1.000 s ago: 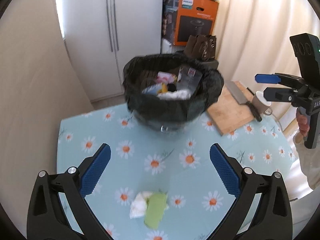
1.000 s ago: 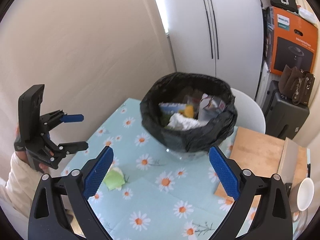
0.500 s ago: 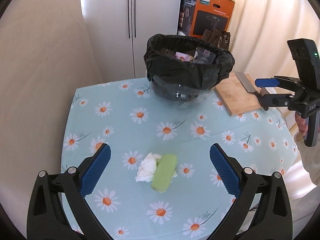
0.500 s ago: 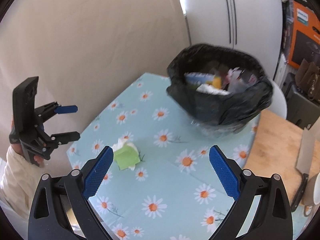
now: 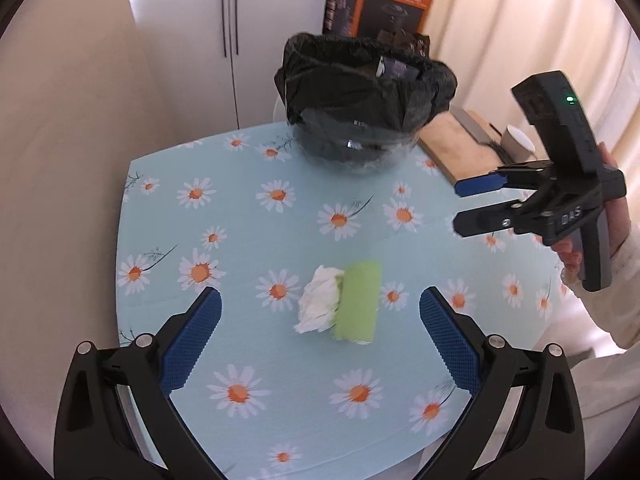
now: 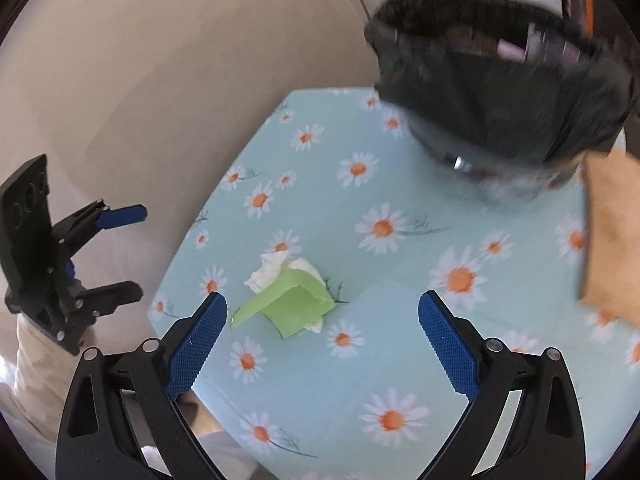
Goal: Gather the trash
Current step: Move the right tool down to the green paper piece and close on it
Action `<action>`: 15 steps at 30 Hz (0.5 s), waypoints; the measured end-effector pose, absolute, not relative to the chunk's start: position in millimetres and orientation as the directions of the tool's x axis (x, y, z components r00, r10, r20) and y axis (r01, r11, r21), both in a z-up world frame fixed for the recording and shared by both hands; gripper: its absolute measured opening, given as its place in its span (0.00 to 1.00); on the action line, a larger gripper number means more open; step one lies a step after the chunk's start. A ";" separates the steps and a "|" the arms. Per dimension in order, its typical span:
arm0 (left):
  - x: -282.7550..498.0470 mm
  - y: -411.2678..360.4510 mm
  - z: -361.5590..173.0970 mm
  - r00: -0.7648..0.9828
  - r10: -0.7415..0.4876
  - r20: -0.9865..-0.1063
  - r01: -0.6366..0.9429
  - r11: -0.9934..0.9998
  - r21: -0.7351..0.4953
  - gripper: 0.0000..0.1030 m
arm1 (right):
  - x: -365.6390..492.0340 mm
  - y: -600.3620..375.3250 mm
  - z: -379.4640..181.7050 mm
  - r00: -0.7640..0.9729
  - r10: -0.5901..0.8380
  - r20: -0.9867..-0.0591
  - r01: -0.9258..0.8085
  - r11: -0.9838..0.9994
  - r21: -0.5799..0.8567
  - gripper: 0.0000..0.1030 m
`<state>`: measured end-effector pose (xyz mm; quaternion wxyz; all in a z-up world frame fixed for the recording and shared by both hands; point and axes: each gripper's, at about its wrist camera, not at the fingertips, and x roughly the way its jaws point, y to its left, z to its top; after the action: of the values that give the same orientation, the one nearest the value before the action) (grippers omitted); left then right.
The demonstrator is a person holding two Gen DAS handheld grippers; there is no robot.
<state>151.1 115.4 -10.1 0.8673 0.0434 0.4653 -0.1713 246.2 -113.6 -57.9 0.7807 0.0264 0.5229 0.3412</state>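
**Both grippers hovering open above the last scrap on the daisy-print table**

Left wrist view. The left gripper [image 5: 320, 344] is hanging over the pale blue daisy-print tablecloth [image 5: 224, 240], its blue-padded fingers [image 5: 192, 340] spread wide and holding nothing. Just beyond the gap between them, the crumpled white tissue [image 5: 318, 304] is lying against the folded light-green paper scrap [image 5: 357, 306]; the two are touching, the tissue at the scrap's 9 o'clock. At 12 o'clock from this pile, well apart, the round bin lined with a black plastic bag [image 5: 360, 96] is standing at the far edge of the table, with litter showing inside its rim. At the bin's 3 o'clock a wooden cutting board [image 5: 452, 144] is lying with a knife [image 5: 476, 130] on it and a white mug [image 5: 518, 142] beside it. At 3 o'clock in the view the right gripper [image 5: 460, 208] is being held in a hand [image 5: 576, 256], its fingers parted and empty.

Right wrist view. The right gripper [image 6: 322, 344] is standing open, empty. The green scrap [image 6: 292, 304] and tissue [image 6: 272, 270] are lying just ahead of its left finger [image 6: 196, 344], apart from it. The bin [image 6: 496, 92], blurred, is sitting at 1 o'clock; the board [image 6: 612, 236] at 3 o'clock. The left gripper [image 6: 132, 252] is appearing at 9 o'clock, fingers apart.
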 end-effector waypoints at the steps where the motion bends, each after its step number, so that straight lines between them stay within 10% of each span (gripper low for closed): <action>1: 152.2 118.1 -12.0 0.503 -0.259 -0.825 0.348 0.934 -0.081 0.94 | 246.9 -108.5 -66.3 0.214 0.560 -0.800 -0.488 0.771 0.410 0.90; 15: 167.9 154.8 -40.6 0.400 -0.299 -0.866 0.490 0.868 -0.074 0.94 | 254.2 -65.9 -150.1 0.126 0.587 -0.800 -0.299 0.791 0.533 0.90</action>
<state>167.9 154.8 -40.6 0.8311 0.0968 0.4935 -0.2376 254.2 -65.9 -150.1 0.7404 0.1218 0.5894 0.2992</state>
